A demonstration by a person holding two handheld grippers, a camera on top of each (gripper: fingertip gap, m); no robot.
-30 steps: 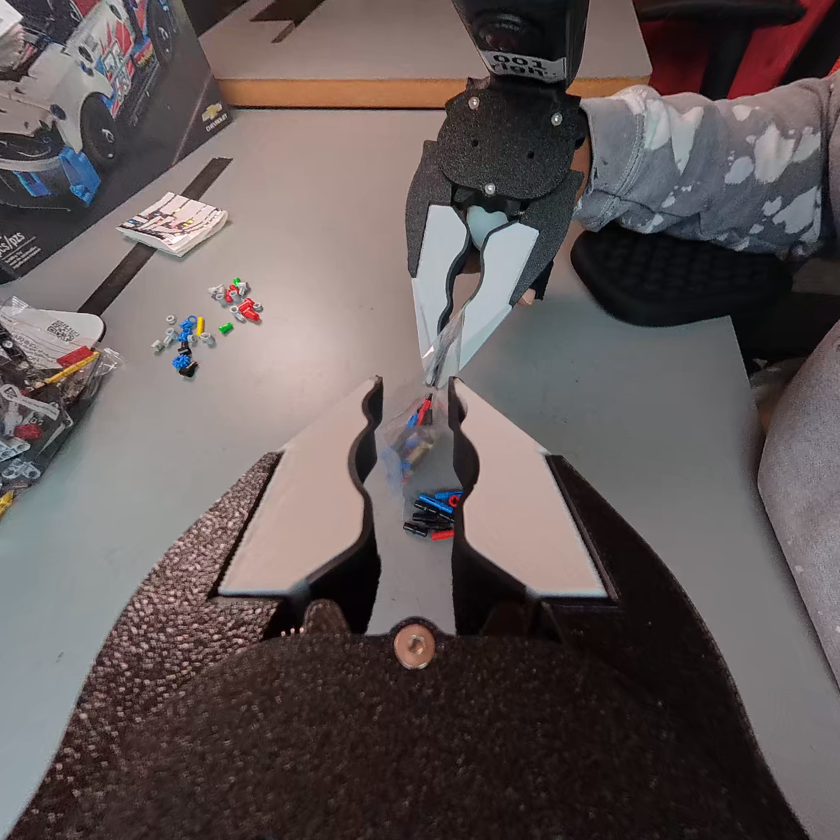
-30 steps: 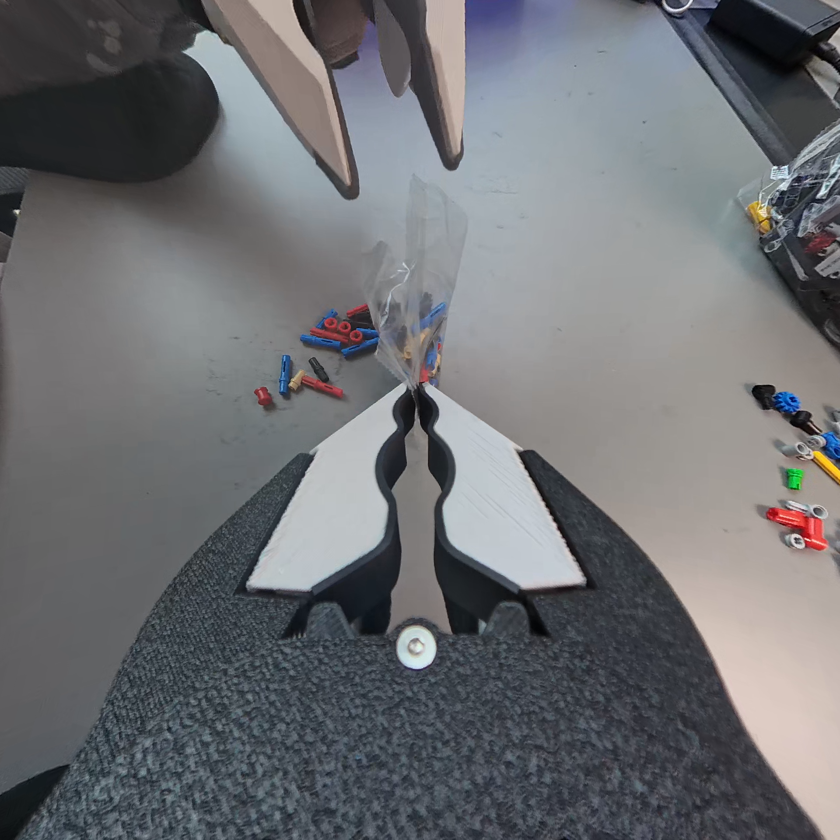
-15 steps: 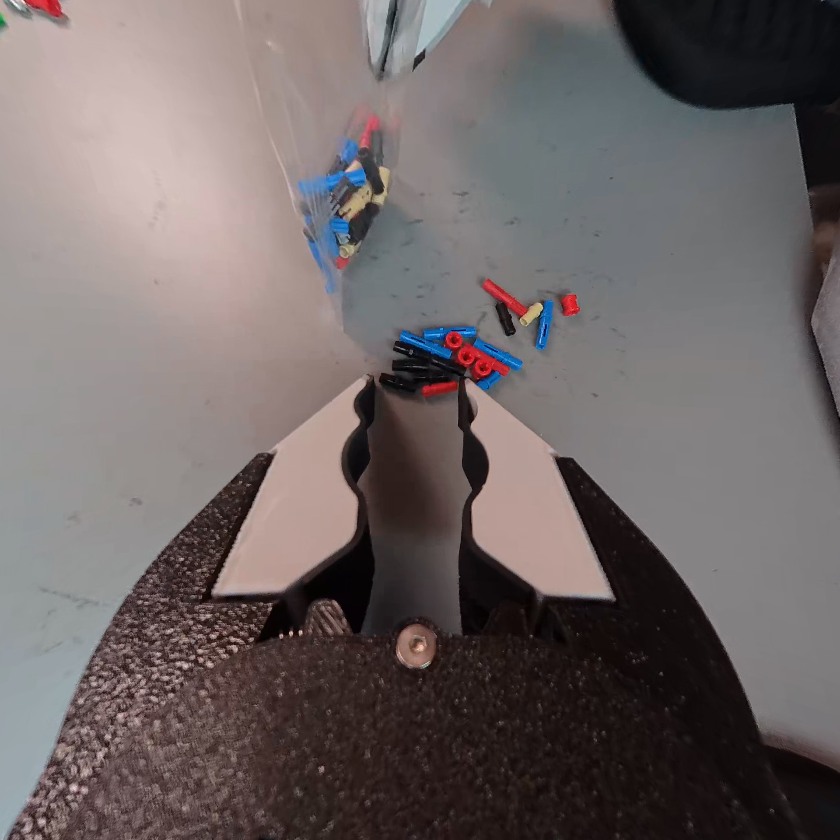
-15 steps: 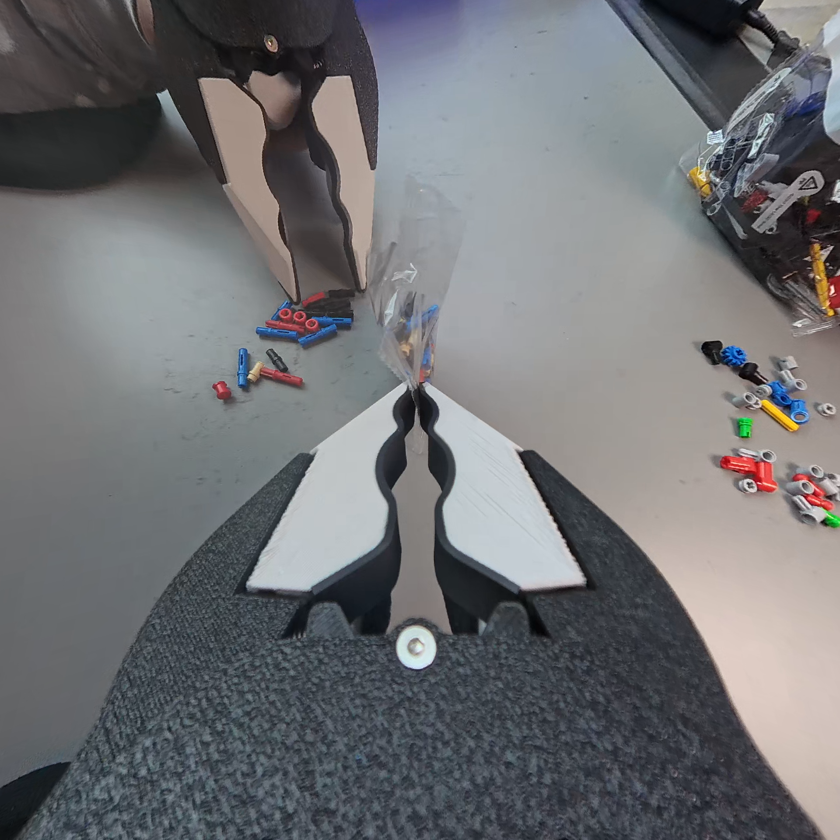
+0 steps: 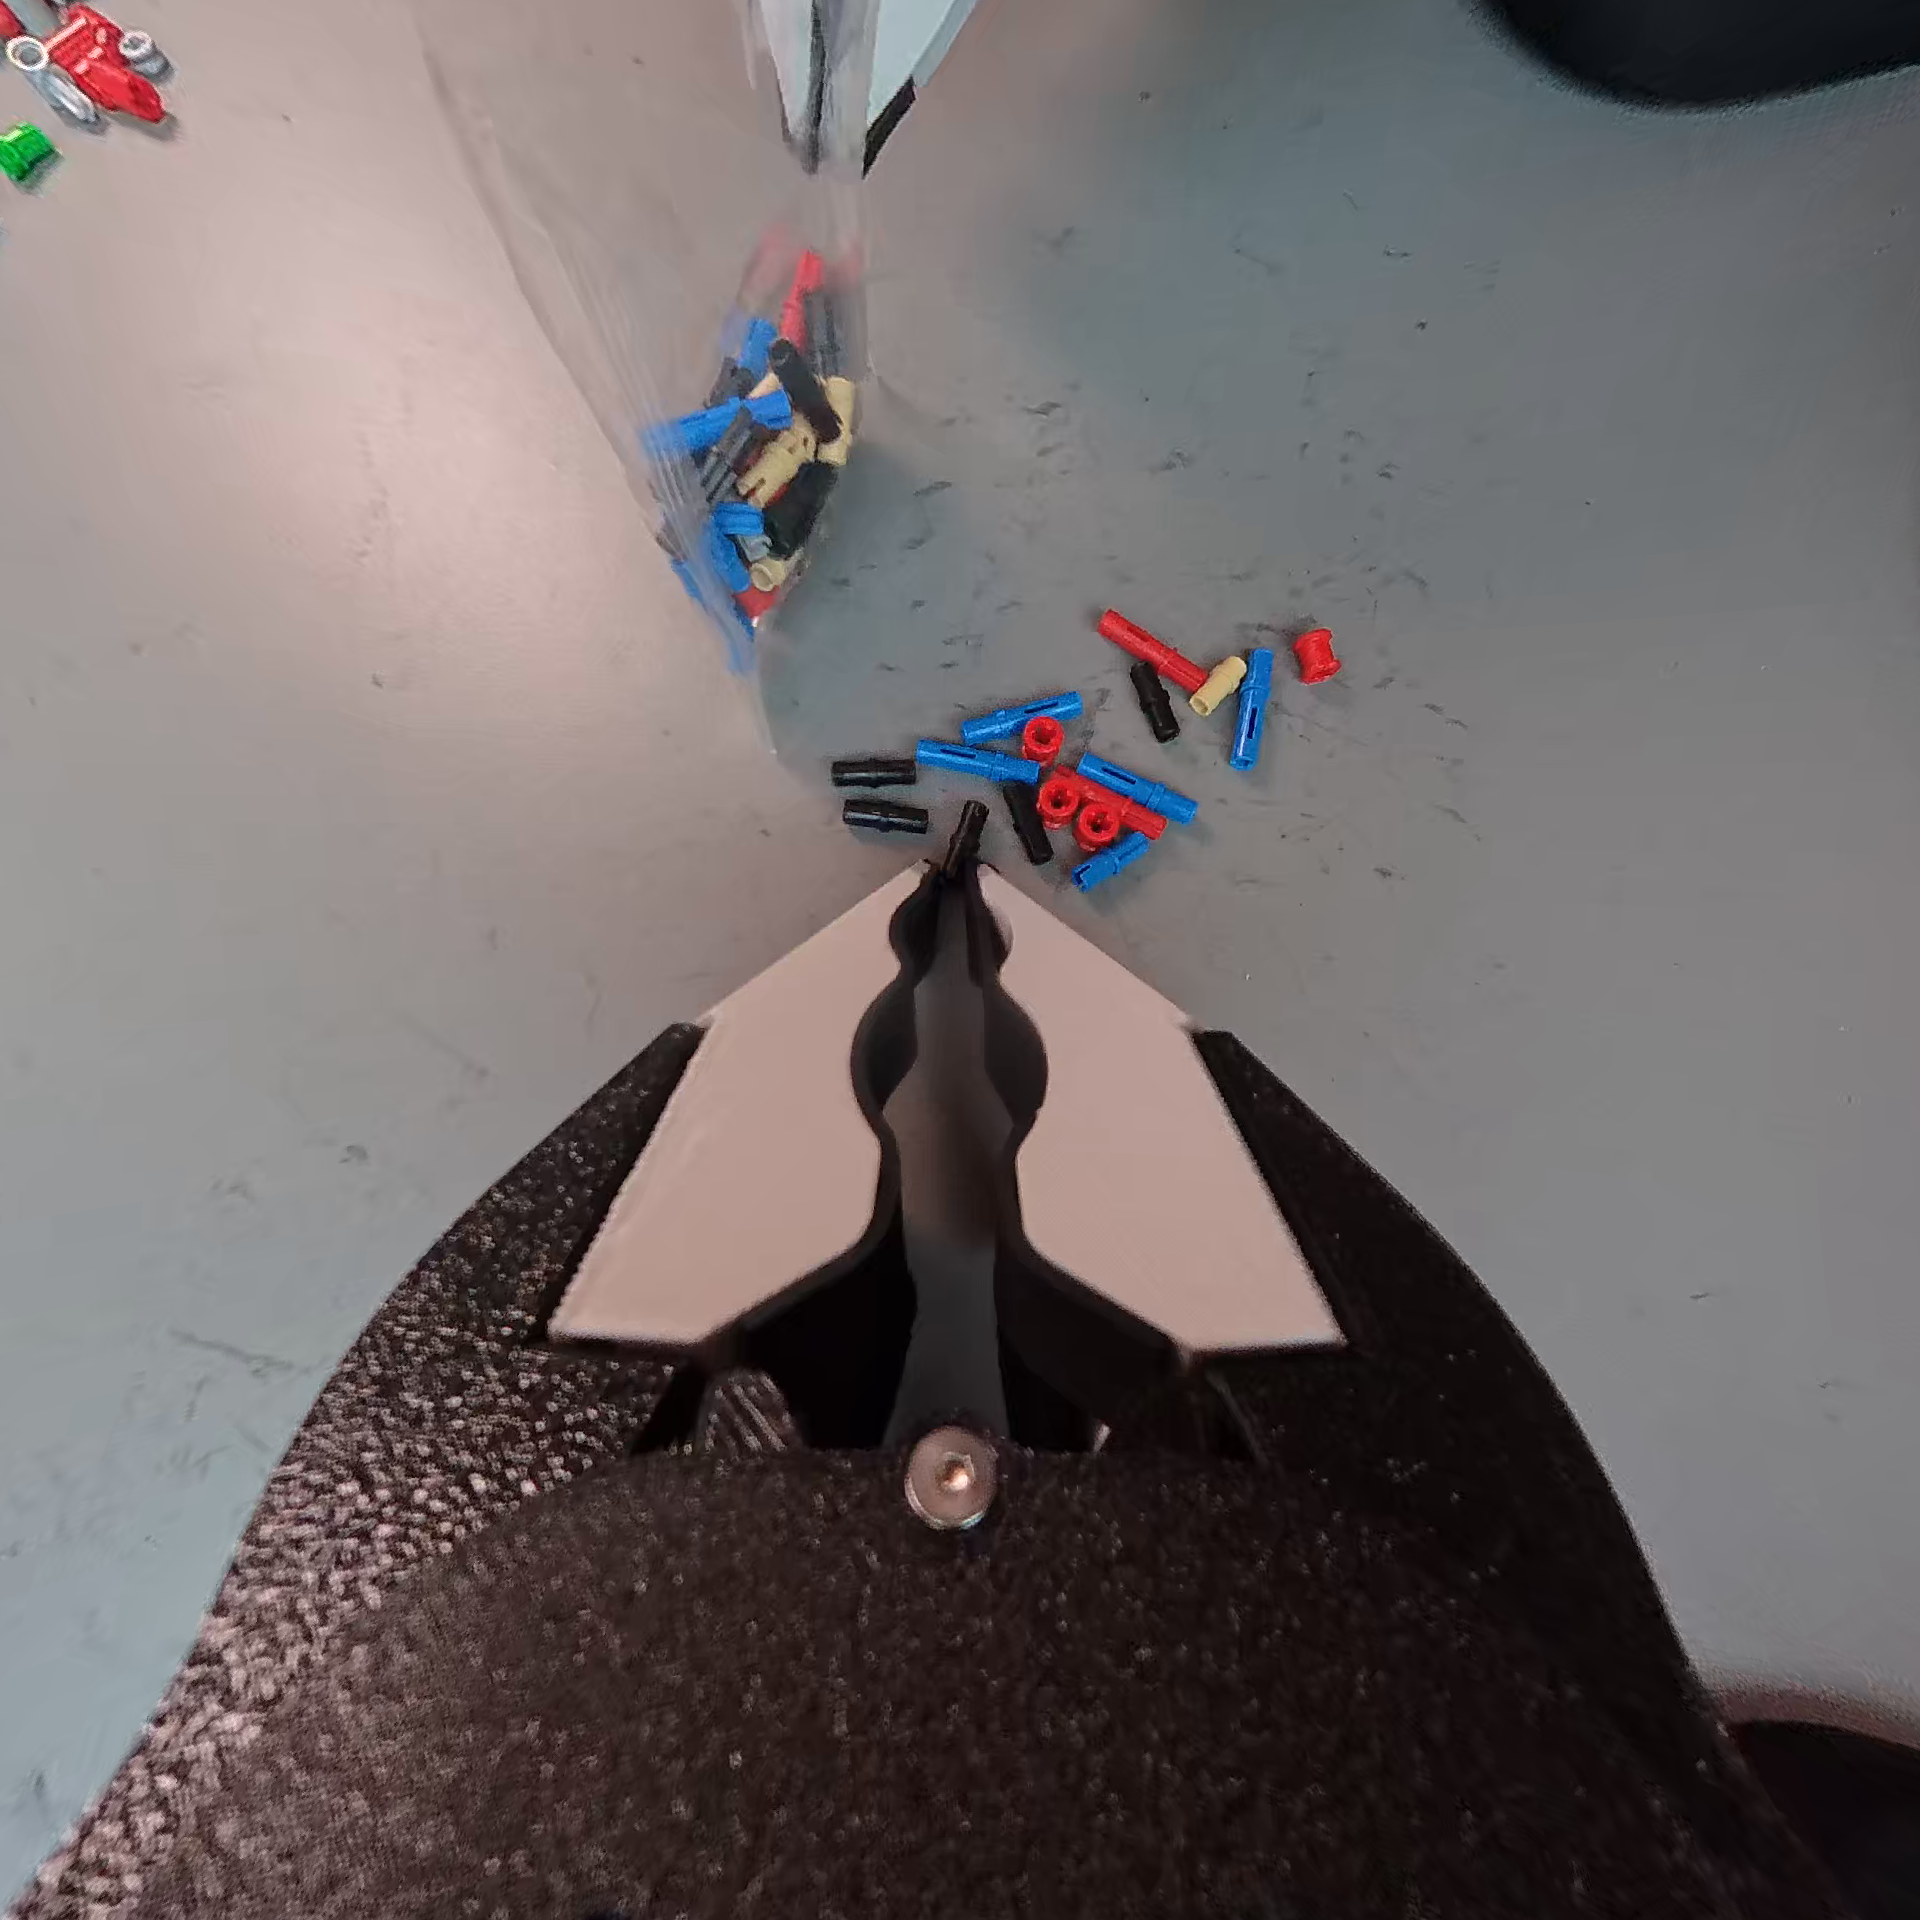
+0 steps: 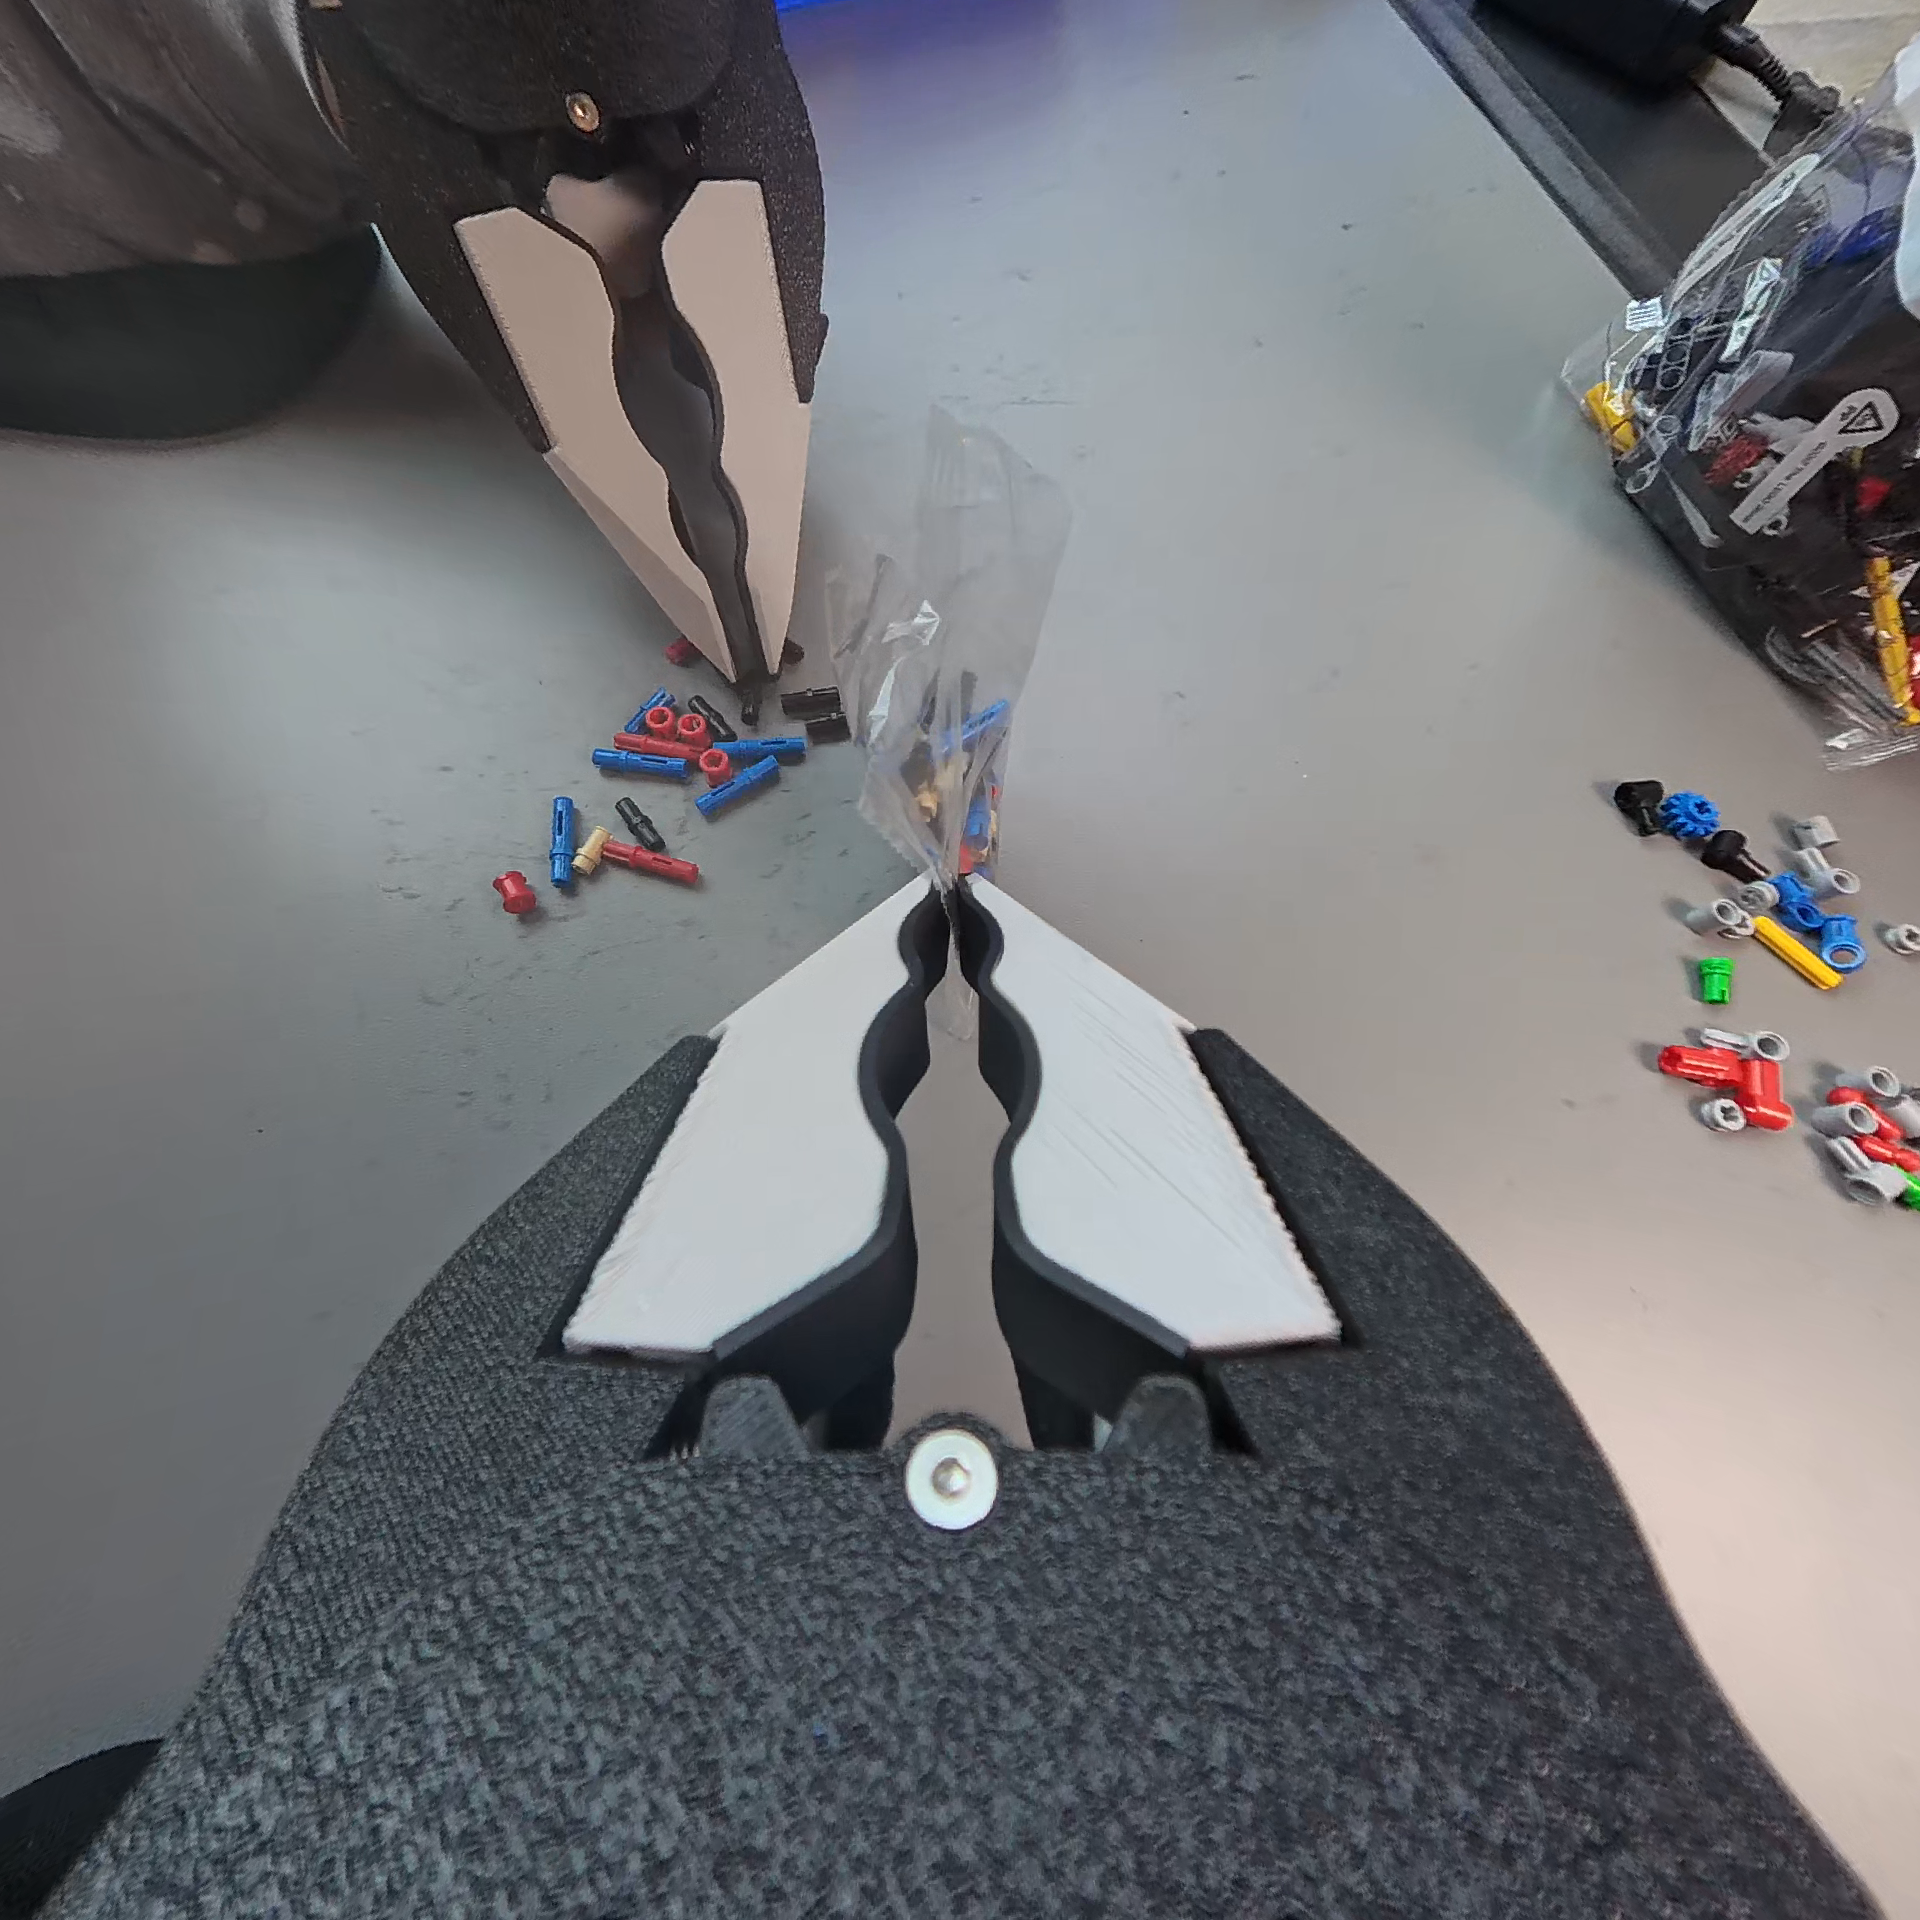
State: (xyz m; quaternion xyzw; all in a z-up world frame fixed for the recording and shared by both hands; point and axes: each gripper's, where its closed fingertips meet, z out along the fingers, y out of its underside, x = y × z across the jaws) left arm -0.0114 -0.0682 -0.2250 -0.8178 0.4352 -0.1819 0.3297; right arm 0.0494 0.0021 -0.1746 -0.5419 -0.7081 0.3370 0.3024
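My left gripper (image 5: 951,871) is shut on a small black pin (image 5: 966,831) at the near edge of a loose pile of blue, red and black pins (image 5: 1081,774) on the grey table. It also shows in the right wrist view (image 6: 750,686), tips down at the pile (image 6: 686,753). My right gripper (image 6: 951,883) is shut on the corner of a small clear bag (image 6: 940,707) holding several pins, and holds it above the table. The bag (image 5: 769,436) hangs beside the pile in the left wrist view.
A second scatter of small parts (image 6: 1787,956) lies at the right, and shows in the left wrist view (image 5: 73,73). Large clear bags of parts (image 6: 1787,416) sit at the far right. A dark padded rest (image 6: 156,343) lies at the far left. The grippers' ends are close to 11 cm from one another.
My left gripper dropped toward the loose pile and shut on a black pin; it was open before. The right gripper keeps hold of the bag.
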